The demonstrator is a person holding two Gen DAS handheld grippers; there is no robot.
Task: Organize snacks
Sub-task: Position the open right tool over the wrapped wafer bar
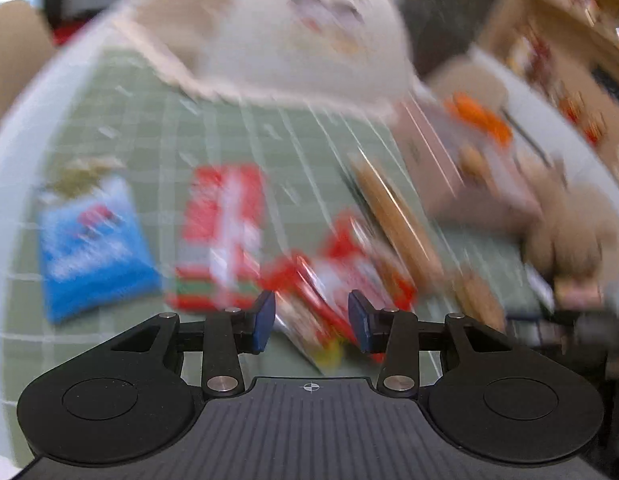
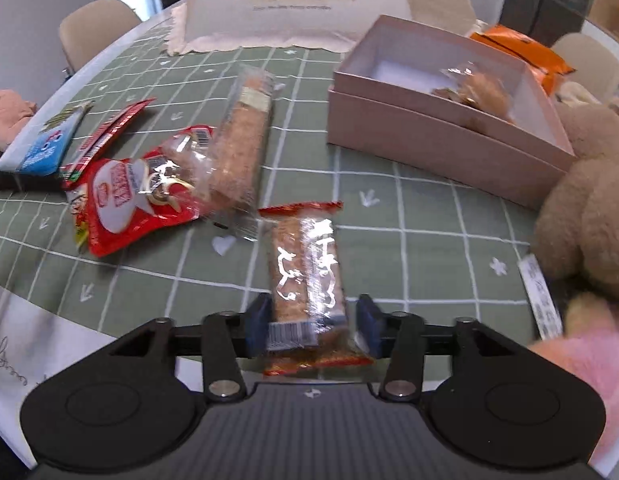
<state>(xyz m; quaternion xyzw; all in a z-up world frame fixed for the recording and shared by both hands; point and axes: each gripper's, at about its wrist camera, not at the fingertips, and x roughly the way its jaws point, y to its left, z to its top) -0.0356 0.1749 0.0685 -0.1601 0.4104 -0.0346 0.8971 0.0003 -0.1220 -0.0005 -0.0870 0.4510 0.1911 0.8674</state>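
My table (image 2: 429, 216) wears a green checked cloth, and the pink box (image 2: 437, 136) sits open toward its far right, one wrapped snack already lying inside. That box is stiff card and light; I judge it is where the snacks belong, so it should stay put.

Left of middle is a red bag (image 2: 129, 204), puffy and crinkly, with a long cracker bar (image 2: 241, 140) leaning against it. Such a bag would slip and crush; I would pinch it by a sealed edge.

Nearest me is the smaller cracker bar (image 2: 305, 276) in clear film with a red end. It lies on the cloth between the jaws of my right tongs (image 2: 313, 324), which stand apart with a gap on each side: not gripping yet. It looks light, stiff and brittle with a slick wrapper, so I would close gently across its width near the middle.

My left tongs (image 1: 311, 320) are spread apart over the red bag (image 1: 341, 276), holding nothing; that view is badly blurred.
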